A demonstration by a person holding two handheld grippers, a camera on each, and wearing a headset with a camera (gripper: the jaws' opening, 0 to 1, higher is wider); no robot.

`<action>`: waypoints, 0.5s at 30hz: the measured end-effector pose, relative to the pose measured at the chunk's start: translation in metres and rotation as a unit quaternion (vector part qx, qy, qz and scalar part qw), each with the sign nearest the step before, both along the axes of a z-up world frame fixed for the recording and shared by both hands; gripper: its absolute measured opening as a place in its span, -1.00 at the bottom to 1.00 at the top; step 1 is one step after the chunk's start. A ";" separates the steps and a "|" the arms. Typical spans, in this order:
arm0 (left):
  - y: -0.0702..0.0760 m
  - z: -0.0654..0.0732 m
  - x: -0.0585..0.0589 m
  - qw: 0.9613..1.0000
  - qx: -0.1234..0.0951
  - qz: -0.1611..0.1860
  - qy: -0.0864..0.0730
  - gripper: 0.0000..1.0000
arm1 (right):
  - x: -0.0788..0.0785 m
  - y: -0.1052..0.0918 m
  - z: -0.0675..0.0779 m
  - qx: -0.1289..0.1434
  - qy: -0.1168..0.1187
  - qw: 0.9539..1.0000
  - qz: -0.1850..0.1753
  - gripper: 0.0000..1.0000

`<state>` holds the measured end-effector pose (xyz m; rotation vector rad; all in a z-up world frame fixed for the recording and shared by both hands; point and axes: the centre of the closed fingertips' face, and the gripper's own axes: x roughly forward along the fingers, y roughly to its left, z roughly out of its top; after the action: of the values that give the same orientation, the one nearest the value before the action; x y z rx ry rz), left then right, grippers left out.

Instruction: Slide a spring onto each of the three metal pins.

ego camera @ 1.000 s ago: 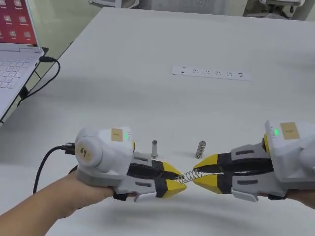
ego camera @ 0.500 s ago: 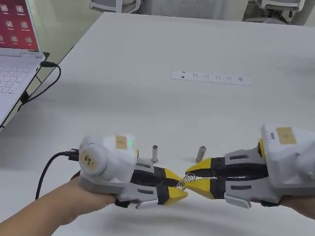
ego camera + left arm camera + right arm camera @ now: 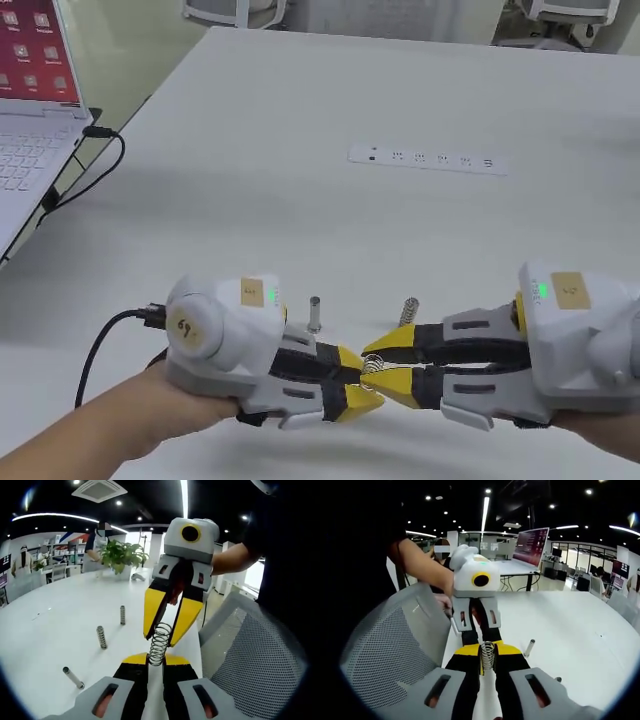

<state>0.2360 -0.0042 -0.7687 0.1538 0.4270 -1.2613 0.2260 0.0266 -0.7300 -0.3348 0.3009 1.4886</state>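
Observation:
A small metal spring [image 3: 370, 367] is held in the air between both grippers, low over the white table [image 3: 300, 200]. My left gripper [image 3: 362, 388] is shut on one end of the spring [image 3: 159, 644]. My right gripper [image 3: 372, 362] faces it, its yellow fingers [image 3: 150, 611] closed around the other end [image 3: 487, 655]. Just behind the tips stand a bare metal pin [image 3: 315, 312] and a pin wearing a spring [image 3: 408, 311]. The left gripper view shows the bare pin [image 3: 73, 677], the sprung pin [image 3: 102, 637] and a third pin [image 3: 122, 615] farther off.
A white power strip [image 3: 428, 158] lies mid-table. An open laptop [image 3: 30, 90] sits at the left edge with a black cable [image 3: 100, 165]. A grey mesh chair [image 3: 250, 650] is close behind the hands. People stand far back in the room.
The two grippers have closed in on each other. The spring between them, stretched out a second ago, now looks short and bunched. Both hands sit a little lower in view.

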 end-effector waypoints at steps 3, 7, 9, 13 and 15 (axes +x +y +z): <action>0.002 -0.001 0.000 1.000 0.001 0.003 0.001 -0.96 | -0.002 0.000 0.001 0.001 -0.007 1.000 -0.001 -0.85; 0.001 0.000 -0.001 1.000 0.000 0.002 0.002 -0.96 | -0.003 0.001 0.003 0.005 -0.008 1.000 0.000 -0.84; 0.000 0.002 0.000 1.000 -0.004 0.003 0.002 -0.96 | -0.003 0.001 0.005 0.014 -0.009 1.000 -0.002 -0.84; -0.002 0.003 -0.001 1.000 -0.005 0.000 0.001 -0.96 | -0.003 0.003 0.008 0.028 -0.002 1.000 -0.012 -0.84; -0.002 0.003 -0.002 1.000 -0.005 -0.002 0.002 -0.96 | -0.004 0.004 0.008 0.029 -0.003 1.000 -0.012 -0.83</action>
<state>0.2344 -0.0067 -0.7658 0.1445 0.4236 -1.2669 0.2220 0.0303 -0.7221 -0.2883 0.2556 1.4700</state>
